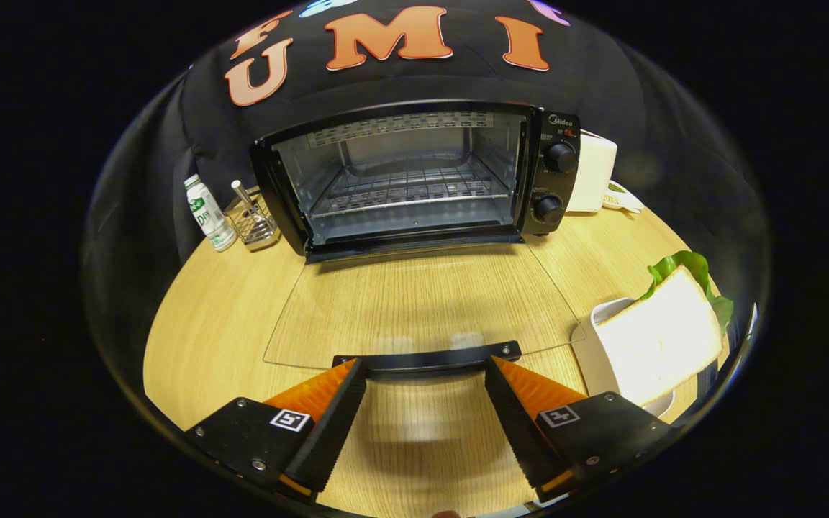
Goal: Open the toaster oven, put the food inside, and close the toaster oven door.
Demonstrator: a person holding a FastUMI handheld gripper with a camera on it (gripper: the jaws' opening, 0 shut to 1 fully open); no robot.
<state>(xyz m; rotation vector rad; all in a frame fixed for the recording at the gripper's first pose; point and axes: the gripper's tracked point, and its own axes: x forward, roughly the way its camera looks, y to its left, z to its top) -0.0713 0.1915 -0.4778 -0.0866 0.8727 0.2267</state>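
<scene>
- We see the toaster oven [414, 176] at the far side of the wooden worktop [213, 316], against the booth wall, with its cavity exposed.
- Its glass door [422, 306] is folded fully down, lying flat over the worktop, and the door handle [429, 356] sits at the near edge.
- We hold the claw [425, 368] with its 2 fingers spread wide; the fingertips reach the handle ends from the near side, and nothing is pinched between them.
- Inside the oven, a wire rack [407, 191] sits at mid height, bare.
- 2 knobs [560, 157] are stacked on the panel right of the cavity.
- The food, a slice of bread [663, 338] with a green leaf [688, 270] behind it, rests on a white dish [605, 316] right of the door, just beyond the right finger.
- Left of the oven stand a small bottle [209, 212] and a wire holder [252, 223] with a utensil in it.
- Right of the oven stands a white box-shaped item [593, 173]; we cannot tell what it is.
</scene>
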